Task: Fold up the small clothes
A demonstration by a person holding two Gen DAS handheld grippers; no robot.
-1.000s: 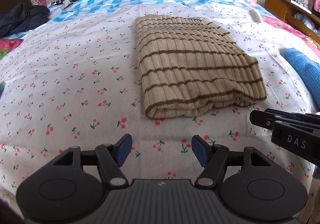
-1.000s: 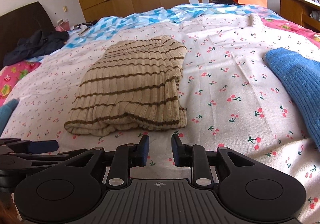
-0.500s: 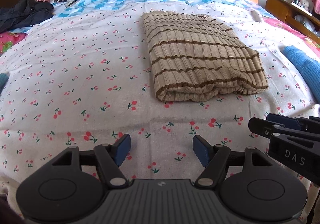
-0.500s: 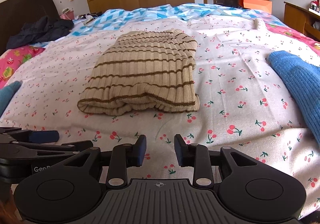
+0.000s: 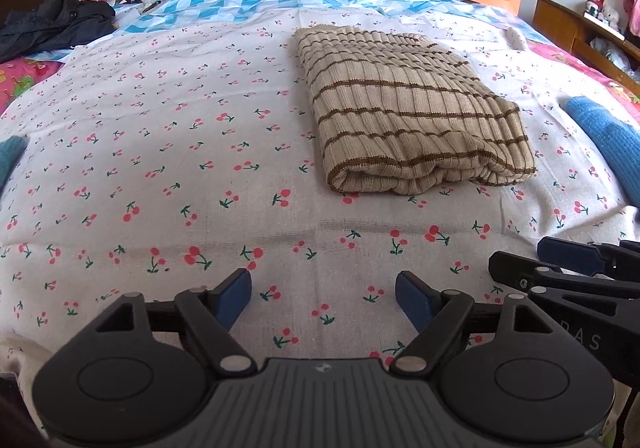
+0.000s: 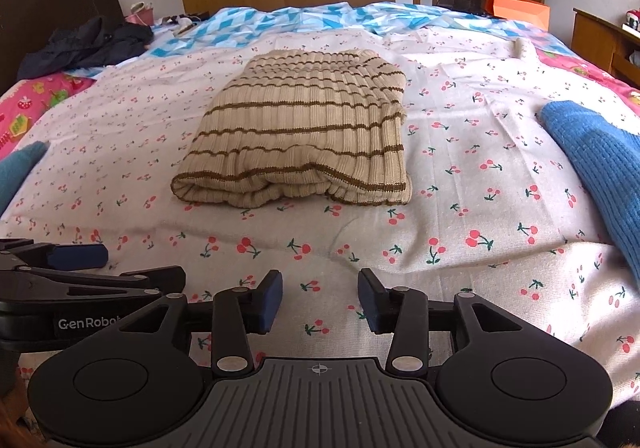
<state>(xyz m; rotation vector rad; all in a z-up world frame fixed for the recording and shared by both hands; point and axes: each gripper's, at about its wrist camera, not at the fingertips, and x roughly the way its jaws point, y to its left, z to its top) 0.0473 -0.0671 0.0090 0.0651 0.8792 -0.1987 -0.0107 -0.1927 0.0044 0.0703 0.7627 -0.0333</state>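
Observation:
A beige sweater with brown stripes [image 5: 404,115] lies folded into a rectangle on the cherry-print bed sheet [image 5: 160,135]; it also shows in the right wrist view [image 6: 304,135]. My left gripper [image 5: 324,298] is open and empty, low over the sheet near the bed's front edge, well short of the sweater. My right gripper [image 6: 320,302] is open and empty, also back from the sweater. Each gripper shows at the edge of the other's view: the right one [image 5: 560,260] and the left one [image 6: 80,260].
A blue knit garment [image 6: 596,163] lies on the right side of the bed, also seen in the left wrist view [image 5: 608,135]. A teal cloth [image 6: 20,167] is at the left edge. A dark jacket [image 5: 52,23] lies far left. A wardrobe and wooden furniture stand beyond.
Both grippers have drawn back from the folded sweater toward the bed's front edge. The right gripper's jaws have opened wider. The sweater has not moved.

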